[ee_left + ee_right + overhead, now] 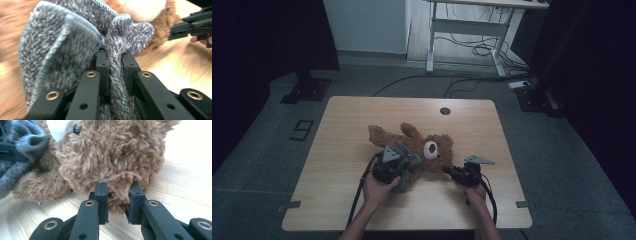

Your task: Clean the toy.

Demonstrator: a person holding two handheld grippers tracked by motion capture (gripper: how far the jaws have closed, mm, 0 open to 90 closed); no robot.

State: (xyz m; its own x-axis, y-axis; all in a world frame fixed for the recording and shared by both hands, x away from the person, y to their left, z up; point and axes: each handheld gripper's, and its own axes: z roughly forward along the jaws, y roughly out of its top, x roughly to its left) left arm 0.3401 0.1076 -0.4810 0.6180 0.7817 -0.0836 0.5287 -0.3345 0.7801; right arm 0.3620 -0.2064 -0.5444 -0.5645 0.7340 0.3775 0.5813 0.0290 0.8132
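Lying on its side near the middle of the wooden tabletop (342,200), the brown teddy bear (439,145) had its head toward the right gripper (451,171) in the high view, with its limbs stretched toward the far left. The left gripper (404,160) sat just at the bear's near side, with a grey cloth (404,181) bunched around it and draped over the bear's body. The right gripper reached the bear's head from the right.

From the left gripper view, that gripper's fingers (102,67) pinched a fold of the fuzzy grey cloth (60,52), which rose in a bundle above them. Brown fur and a pale muzzle showed behind it, and the other gripper (175,31) appeared at the upper right.

From the right gripper view, that gripper's fingers (101,195) were clamped on a tuft of fur at the bear's head (110,152), low against the tabletop. A dark eye (76,130) sat beside the white muzzle, and the grey cloth lay at the left edge.
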